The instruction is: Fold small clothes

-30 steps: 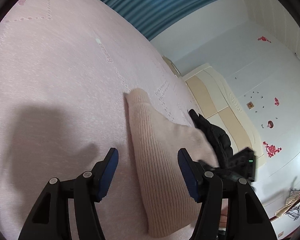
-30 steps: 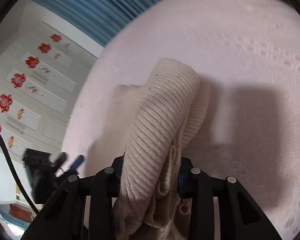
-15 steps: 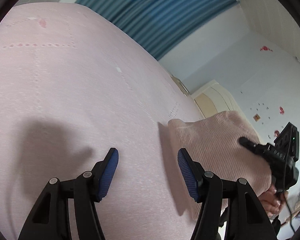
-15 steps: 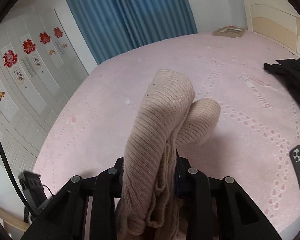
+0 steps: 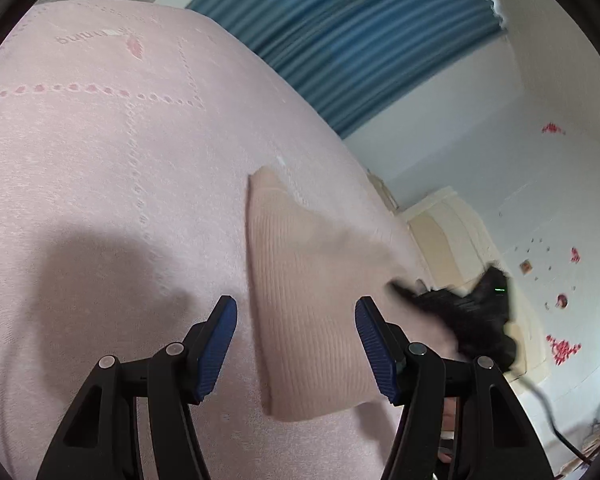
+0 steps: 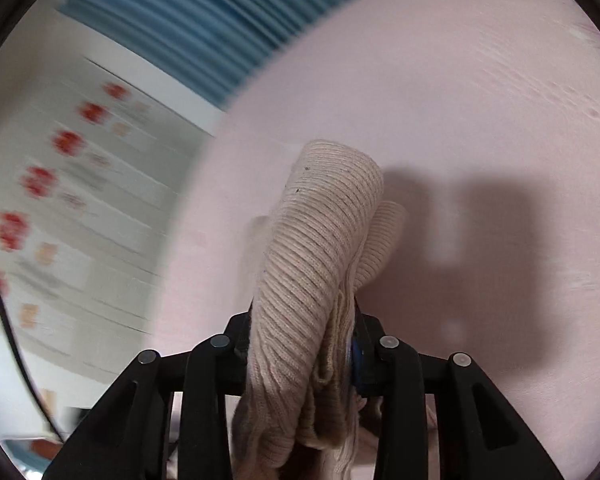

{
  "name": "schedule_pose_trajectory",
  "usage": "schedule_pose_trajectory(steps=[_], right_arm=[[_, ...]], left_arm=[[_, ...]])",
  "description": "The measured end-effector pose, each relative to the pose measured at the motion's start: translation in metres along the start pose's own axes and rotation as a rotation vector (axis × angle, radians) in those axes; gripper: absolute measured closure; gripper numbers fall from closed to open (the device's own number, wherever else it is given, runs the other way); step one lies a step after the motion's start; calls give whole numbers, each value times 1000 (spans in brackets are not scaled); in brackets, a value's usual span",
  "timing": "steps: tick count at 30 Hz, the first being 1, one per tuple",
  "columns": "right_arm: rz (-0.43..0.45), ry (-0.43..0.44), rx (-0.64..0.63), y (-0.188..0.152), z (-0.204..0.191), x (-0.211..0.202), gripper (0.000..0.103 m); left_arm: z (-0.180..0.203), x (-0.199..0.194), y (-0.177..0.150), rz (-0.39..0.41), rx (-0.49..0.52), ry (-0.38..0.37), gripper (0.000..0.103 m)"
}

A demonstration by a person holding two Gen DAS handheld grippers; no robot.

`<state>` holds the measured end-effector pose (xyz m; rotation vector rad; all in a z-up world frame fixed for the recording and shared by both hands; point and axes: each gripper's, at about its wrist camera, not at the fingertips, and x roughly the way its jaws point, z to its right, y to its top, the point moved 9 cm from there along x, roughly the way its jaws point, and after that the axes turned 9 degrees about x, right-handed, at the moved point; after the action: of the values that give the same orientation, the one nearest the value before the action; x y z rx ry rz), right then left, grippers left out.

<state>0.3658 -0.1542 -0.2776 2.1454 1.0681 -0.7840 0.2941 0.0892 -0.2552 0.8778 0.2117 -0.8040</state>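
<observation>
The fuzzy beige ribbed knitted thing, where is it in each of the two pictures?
Left wrist view: the beige ribbed knitted garment lies centre, between the open left gripper fingers, stretching right to the blurred right gripper.
Right wrist view: it sits bunched, bottom centre, in the right gripper, whose jaws are opening.
Shared landmark: the blue pleated curtain beyond the pink bedspread.

bedroom, home | pink bed cover (image 5: 100,168) | blue curtain (image 5: 360,40) | headboard (image 5: 452,232) | wardrobe doors (image 6: 72,208)
</observation>
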Motion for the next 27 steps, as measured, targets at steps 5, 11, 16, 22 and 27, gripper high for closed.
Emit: schedule_pose_trajectory(steps=[5, 11, 16, 22, 27], right_arm=[[15, -32, -45, 1, 32, -12, 62], [126, -64, -309, -15, 14, -63, 62], [149, -20, -408, -35, -11, -66, 62], [136, -113, -415, -30, 2, -34, 74], [146, 7, -400, -30, 10, -35, 89]], left_arm=[[20, 26, -11, -88, 133, 75, 44], [30, 35, -36, -170, 246, 135, 44], [30, 32, -68, -233, 375, 250, 45], [27, 38, -89, -251, 482, 378, 49], [37, 41, -79, -186, 444, 334, 86]])
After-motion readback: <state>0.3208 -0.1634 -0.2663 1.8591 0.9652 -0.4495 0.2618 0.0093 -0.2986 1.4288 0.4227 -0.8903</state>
